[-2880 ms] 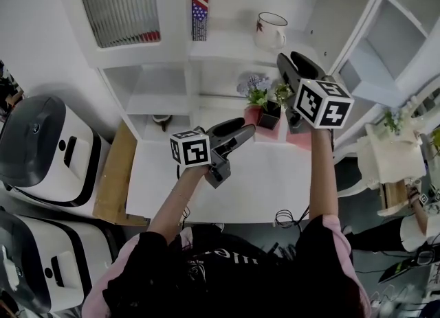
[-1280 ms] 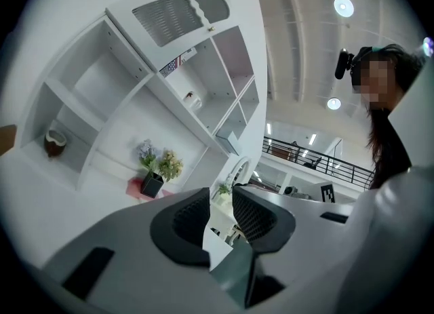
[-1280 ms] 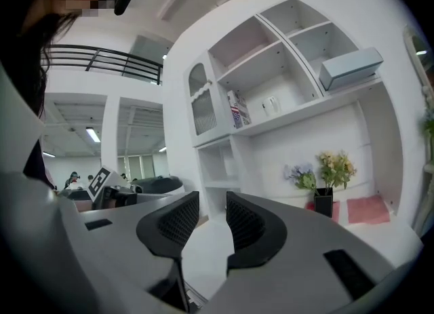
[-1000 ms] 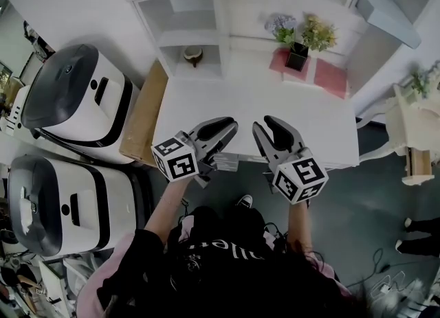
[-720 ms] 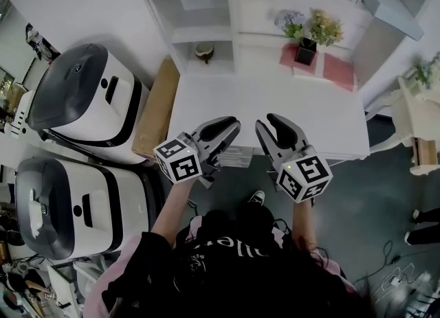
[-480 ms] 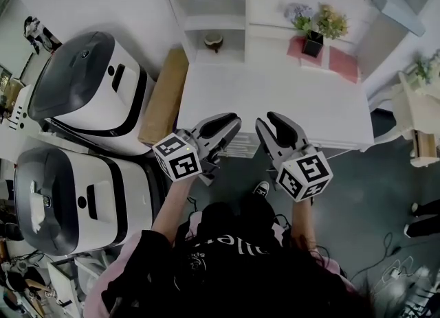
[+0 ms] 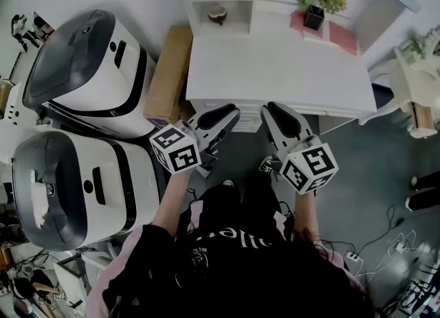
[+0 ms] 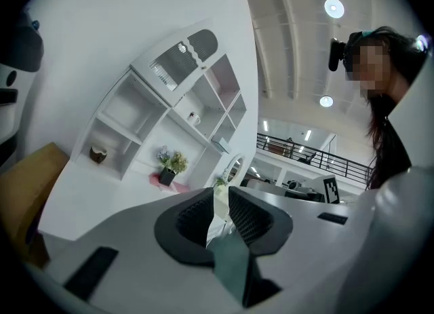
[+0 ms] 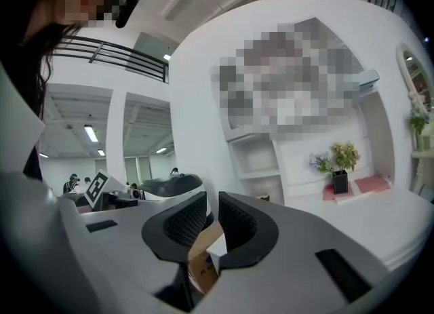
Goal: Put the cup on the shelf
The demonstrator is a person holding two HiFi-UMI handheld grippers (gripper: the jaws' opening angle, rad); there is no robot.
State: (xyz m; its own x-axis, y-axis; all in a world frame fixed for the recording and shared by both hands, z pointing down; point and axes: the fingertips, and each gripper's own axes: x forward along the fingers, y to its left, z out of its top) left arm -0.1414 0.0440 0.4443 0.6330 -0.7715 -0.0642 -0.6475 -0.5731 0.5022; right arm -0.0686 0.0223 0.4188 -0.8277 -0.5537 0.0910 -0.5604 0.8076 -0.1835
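Cup (image 8: 194,117) sat on the shelf (image 8: 125,109), above centre in left gripper view. Left gripper (image 8: 218,192) and right gripper (image 9: 211,201) were closed, empty, below the tabletop (image 7: 275,69). Best finish: stay clear, leave cup alone.

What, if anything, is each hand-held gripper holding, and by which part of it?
Nothing is held. The left hand-held gripper and the right hand-held gripper both have their jaws shut with no object between them.

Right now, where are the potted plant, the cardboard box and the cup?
potted plant (image 7: 314,17), head view, on its dark pot.
cardboard box (image 7: 170,73), head view, its top face.
cup (image 8: 194,118), left gripper view, its white body.
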